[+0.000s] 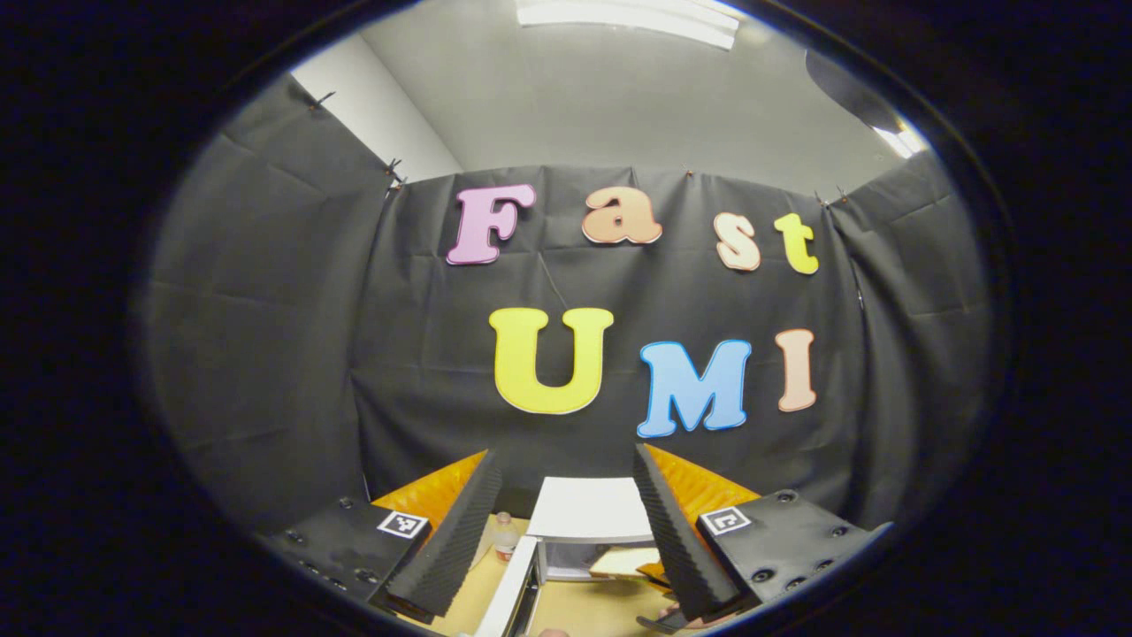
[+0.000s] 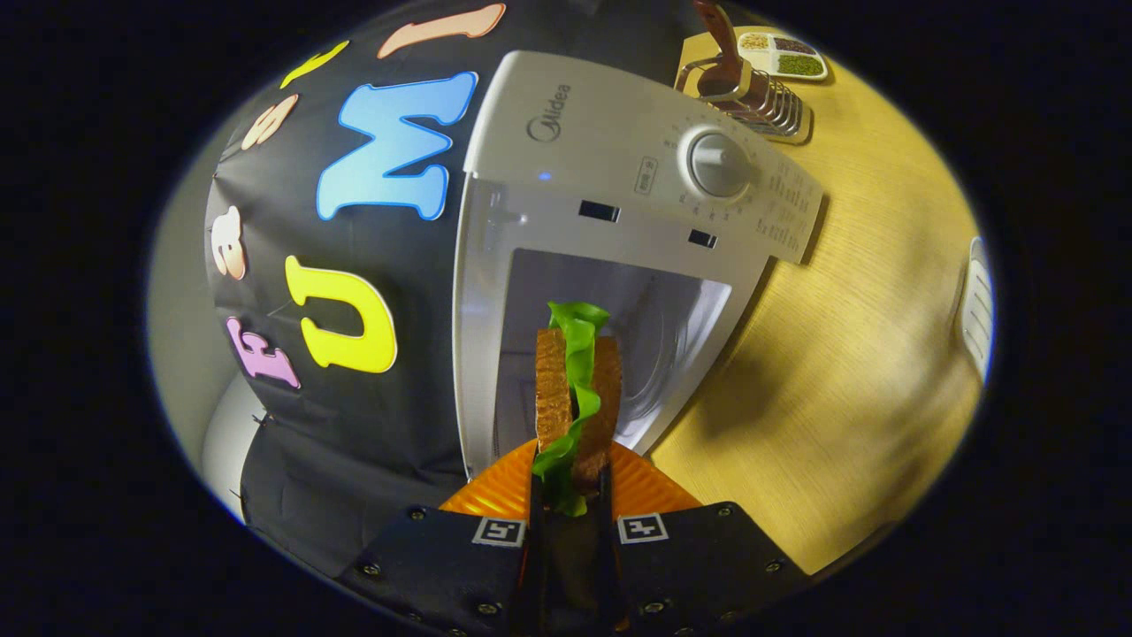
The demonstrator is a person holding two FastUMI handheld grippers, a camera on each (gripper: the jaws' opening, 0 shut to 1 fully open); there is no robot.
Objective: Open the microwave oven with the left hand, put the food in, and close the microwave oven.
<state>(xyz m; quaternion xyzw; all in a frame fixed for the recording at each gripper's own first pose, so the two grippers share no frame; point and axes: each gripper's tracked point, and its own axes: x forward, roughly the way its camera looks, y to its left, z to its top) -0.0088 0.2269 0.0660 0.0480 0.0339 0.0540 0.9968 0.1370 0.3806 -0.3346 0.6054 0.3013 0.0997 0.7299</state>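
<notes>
In the right gripper view the white microwave lies tilted, its cavity standing open. My right gripper is shut on a sandwich of brown bread and green lettuce, held edge-on just in front of the cavity mouth. In the left gripper view my left gripper is open and holds nothing, raised and facing the booth wall. Low between its fingers I see the microwave's white top, its door swung open to the left, and the sandwich at the opening.
The microwave stands on a wooden table. Behind it are a metal rack and a divided tray of grains. A white object sits at the table's right edge. A small bottle stands left of the microwave.
</notes>
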